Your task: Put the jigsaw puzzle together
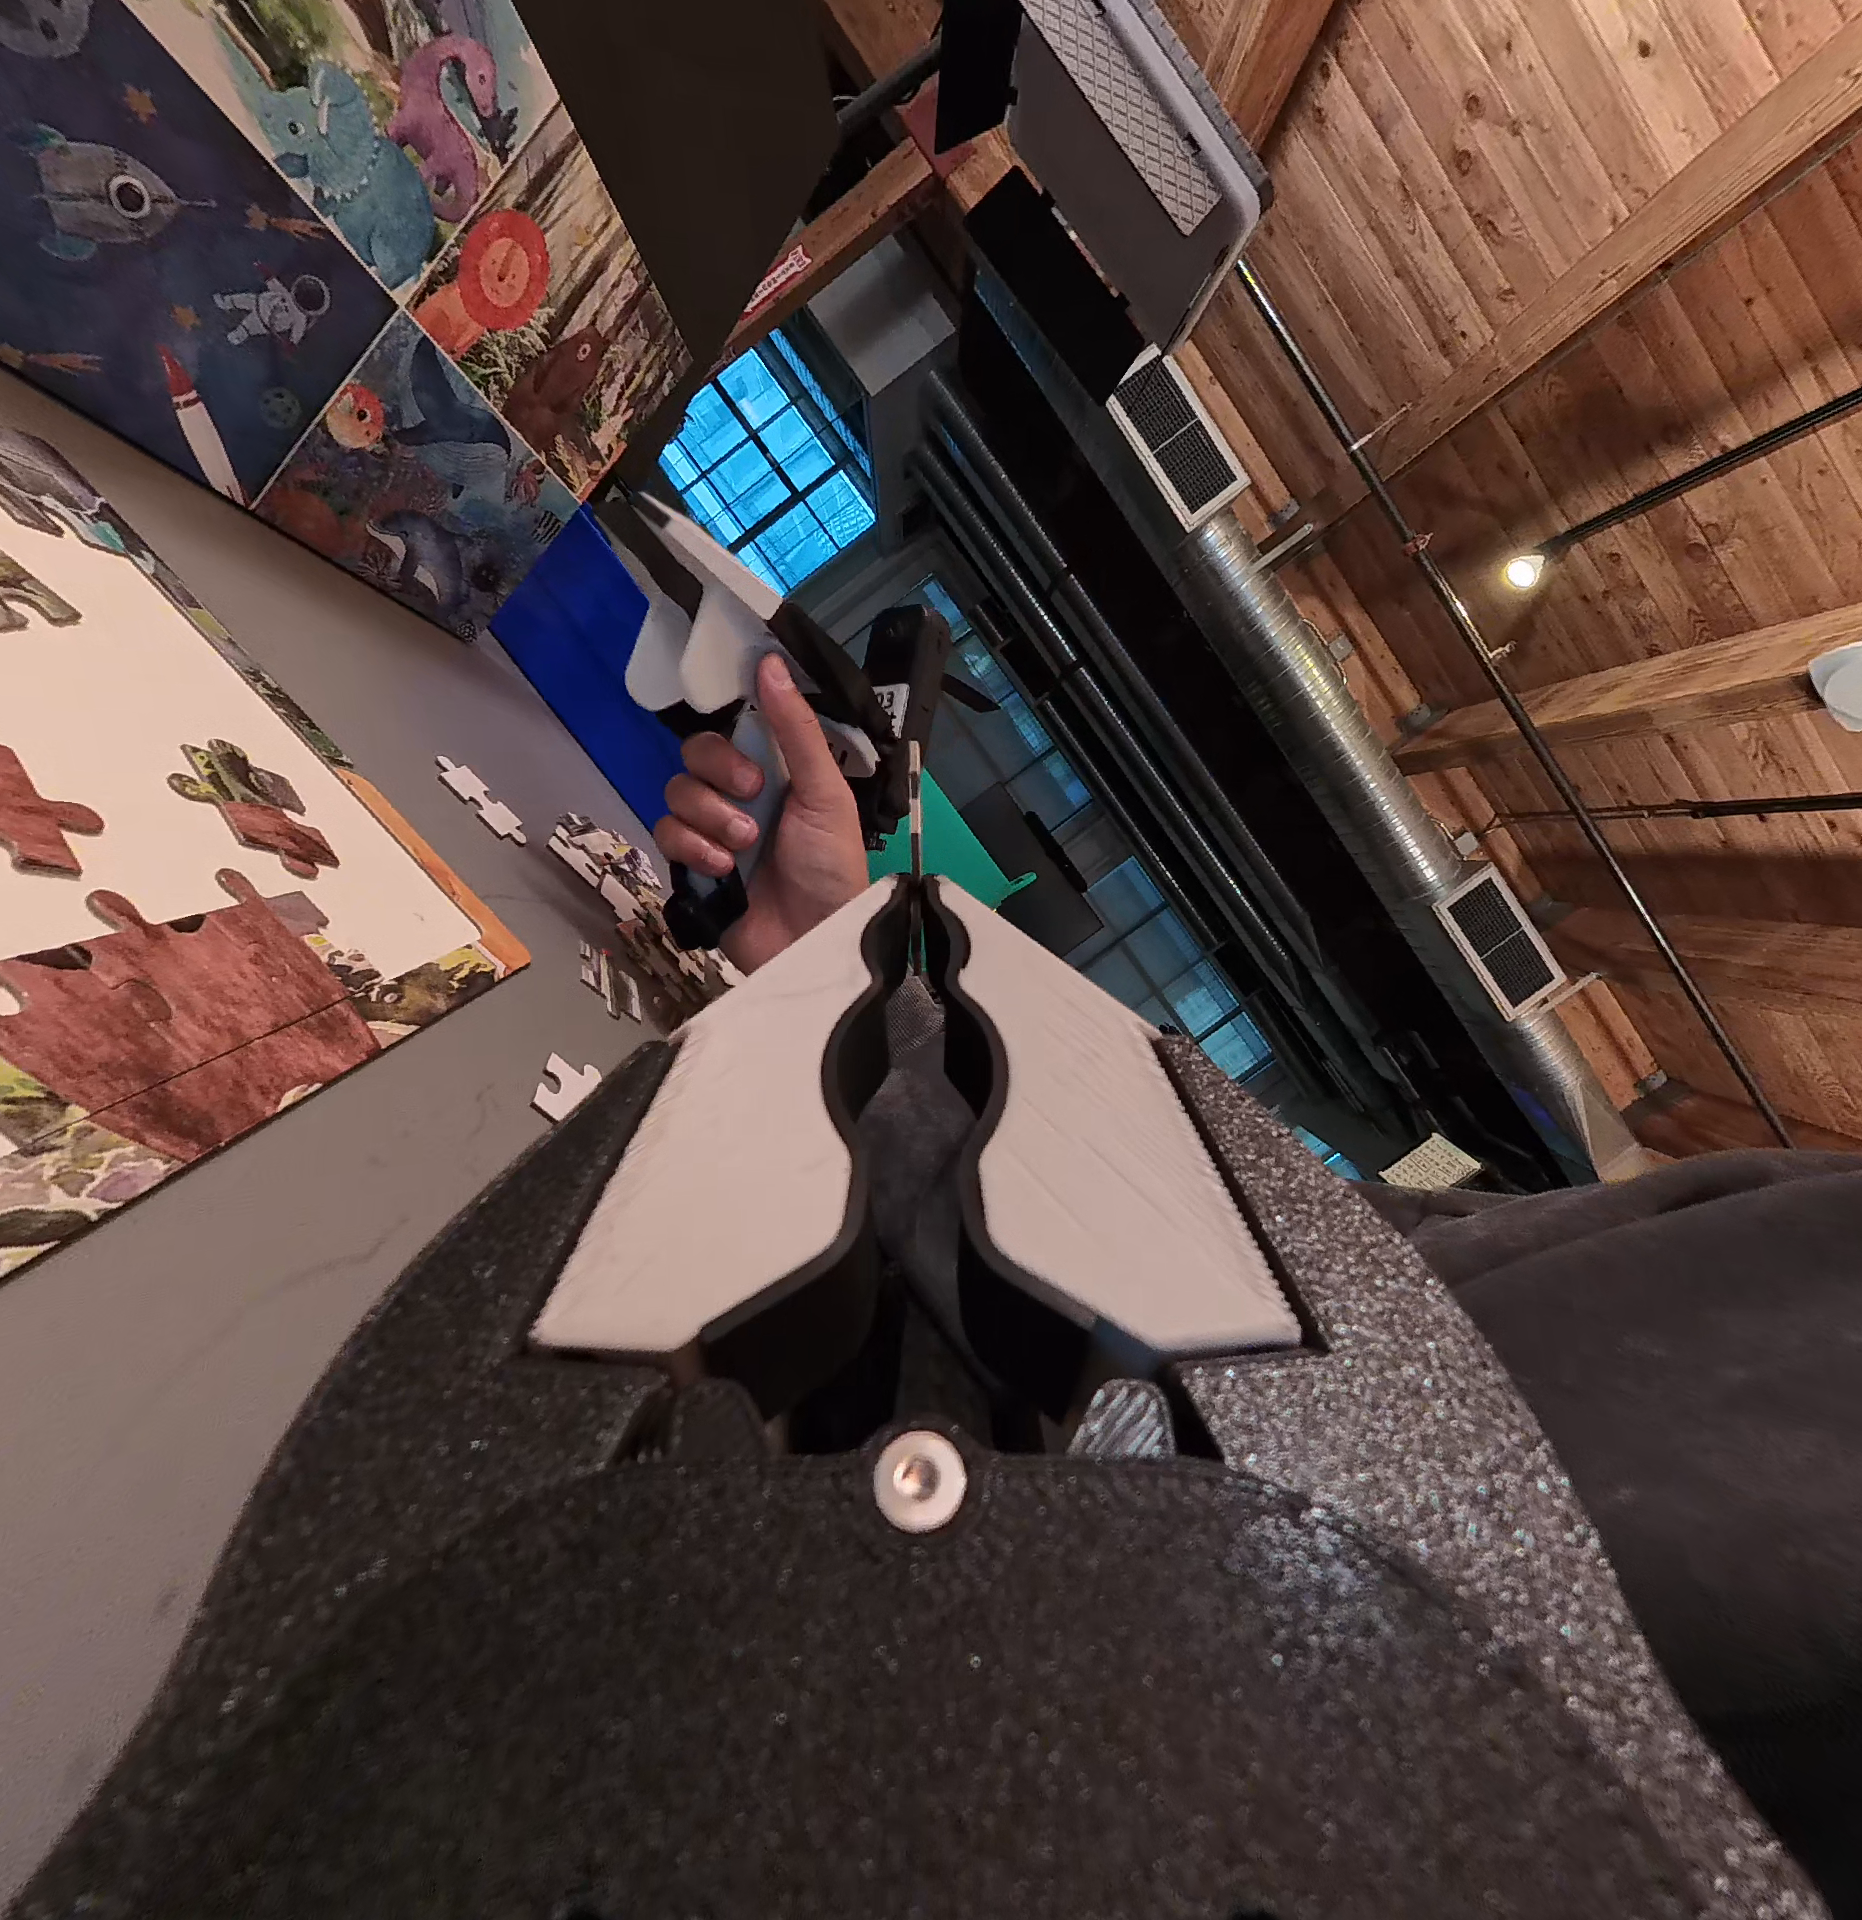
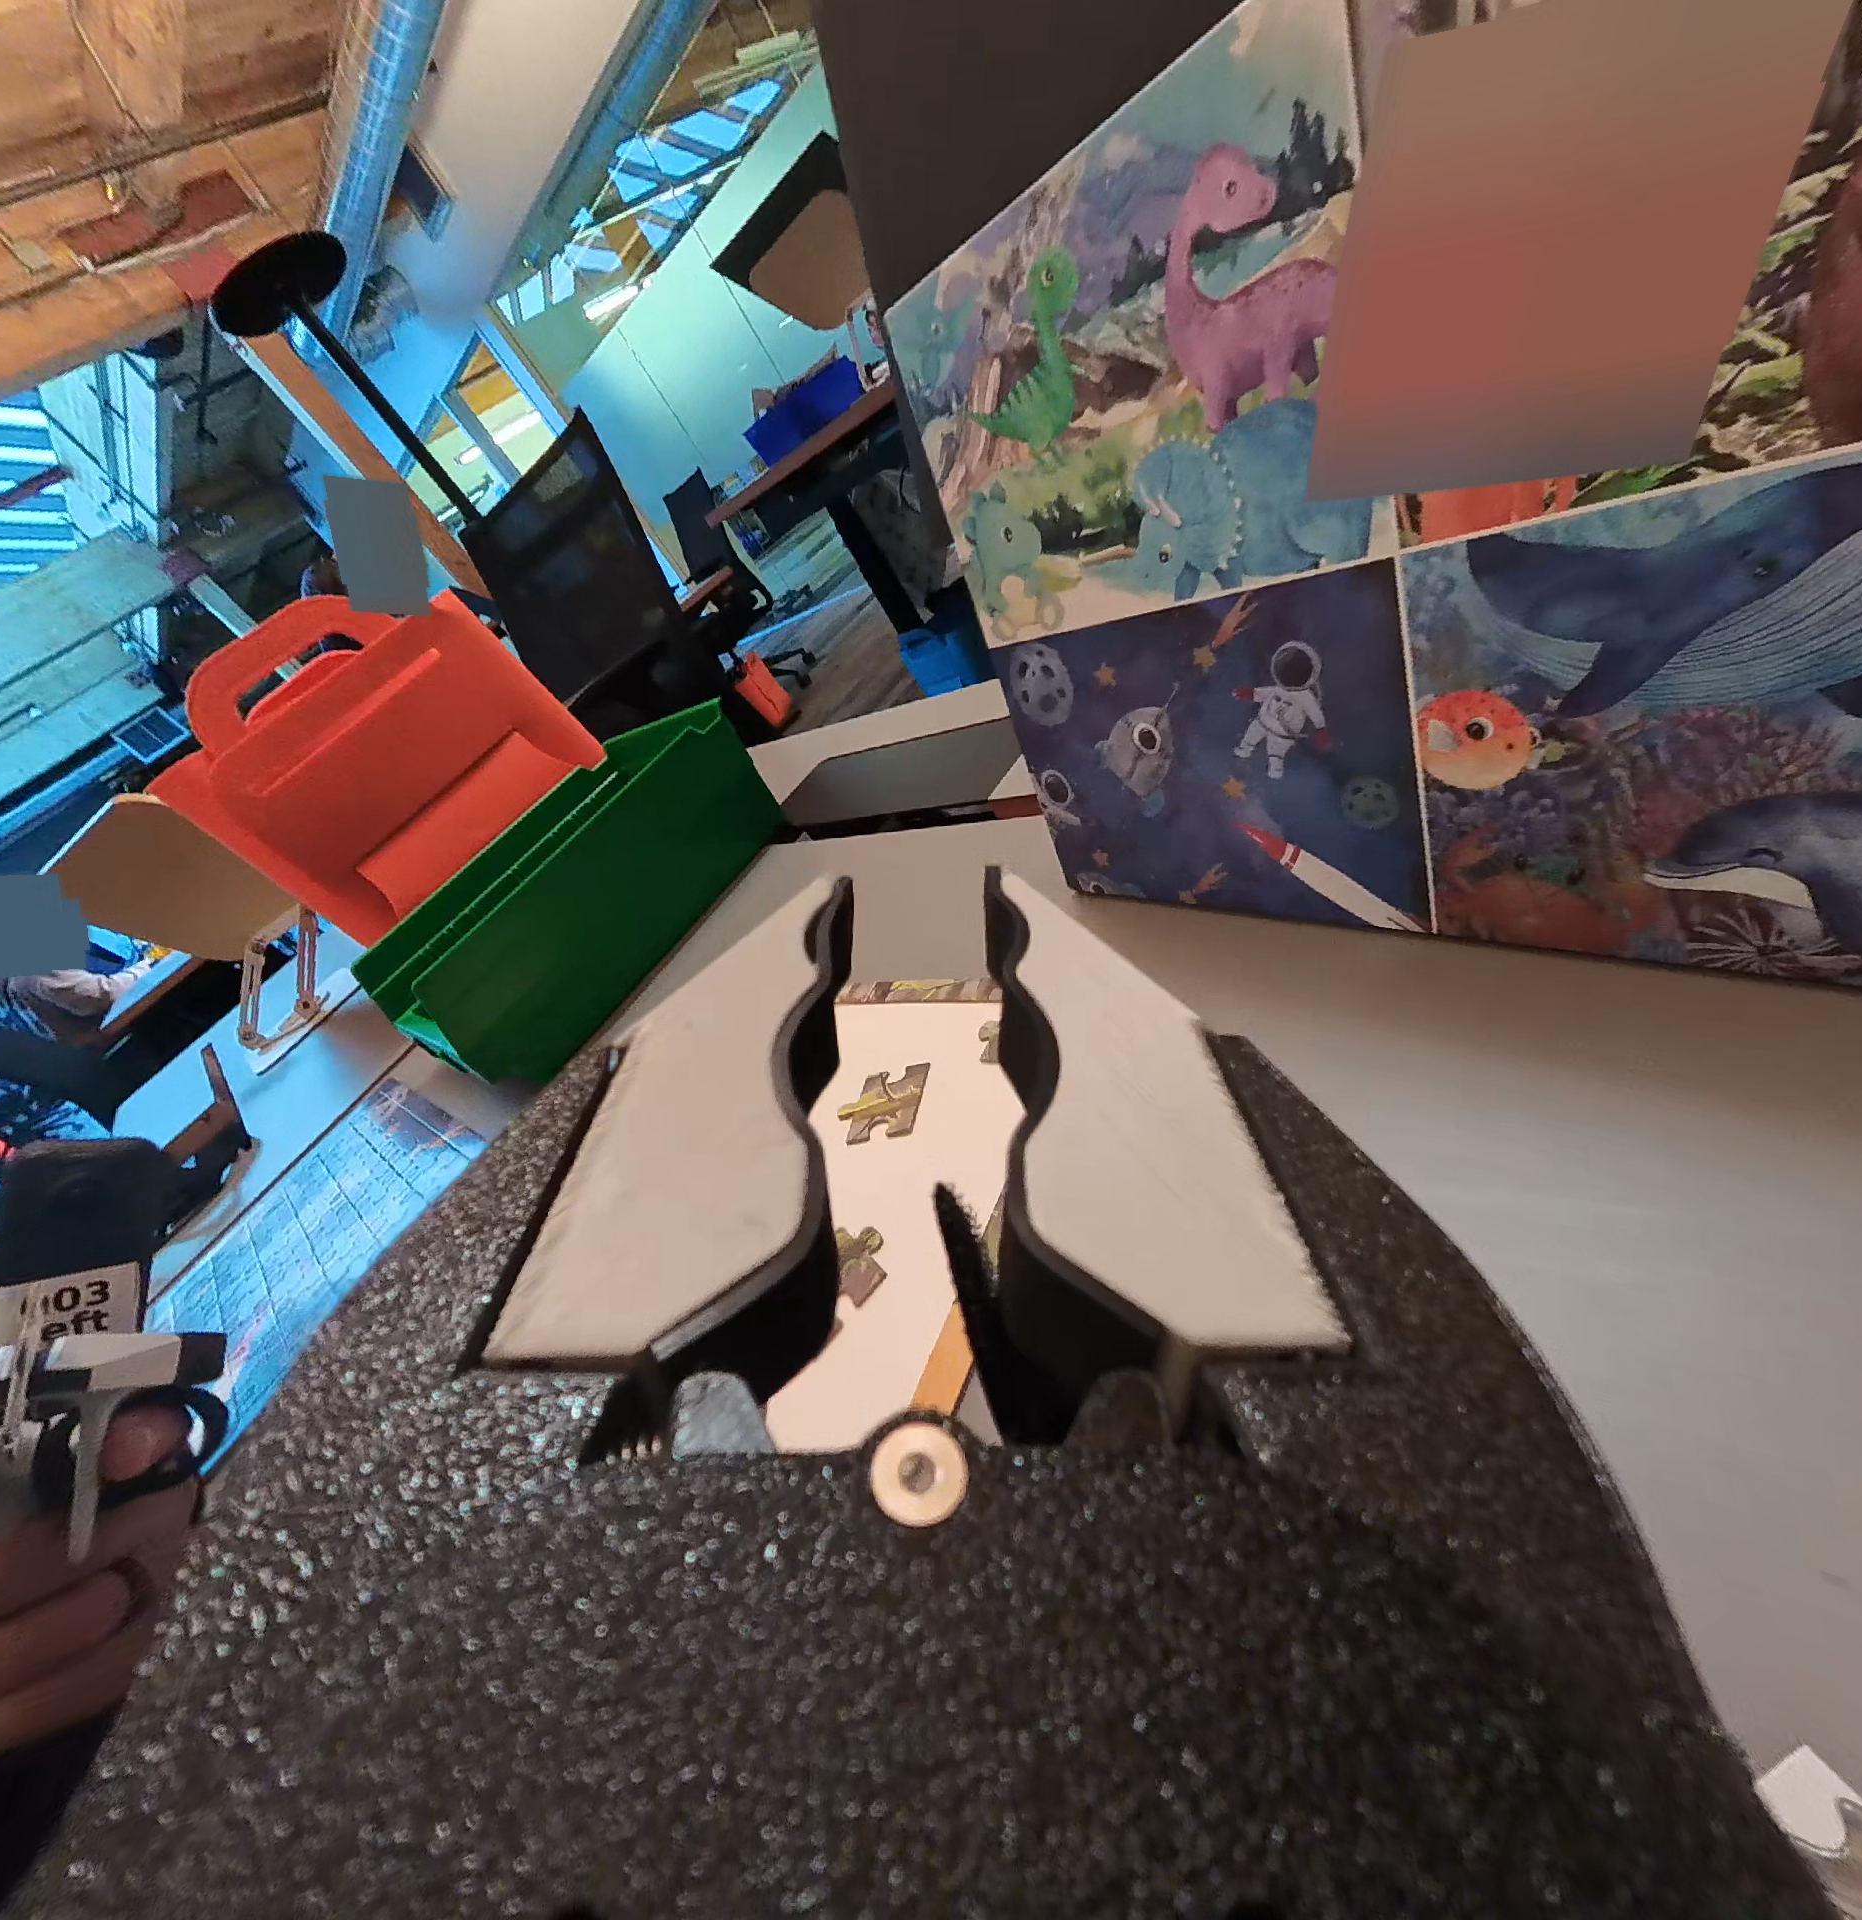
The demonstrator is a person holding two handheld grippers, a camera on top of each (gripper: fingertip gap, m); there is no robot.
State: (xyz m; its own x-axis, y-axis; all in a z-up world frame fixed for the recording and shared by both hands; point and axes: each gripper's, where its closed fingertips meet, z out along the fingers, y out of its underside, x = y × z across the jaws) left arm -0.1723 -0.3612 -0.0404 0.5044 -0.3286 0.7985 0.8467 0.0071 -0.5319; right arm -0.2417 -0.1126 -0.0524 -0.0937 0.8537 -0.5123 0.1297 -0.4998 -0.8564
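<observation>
Left wrist view: your left gripper (image 1: 916, 894) is clenched on a puzzle piece (image 1: 914, 821), held edge-on by a thin sliver at the fingertips, so a bump or slackened squeeze could drop or twist it; it's up in the air, with the puzzle board (image 1: 231, 790) off to the fingers' left on the table (image 1: 283, 1299). Your right gripper (image 2: 919, 904) is released and holds nothing, with a loose piece (image 2: 885, 1107) on the board between its fingers. Watch the puzzle box (image 2: 1426, 675) just right of the right fingers and the green bin (image 2: 574, 914) to their left.
</observation>
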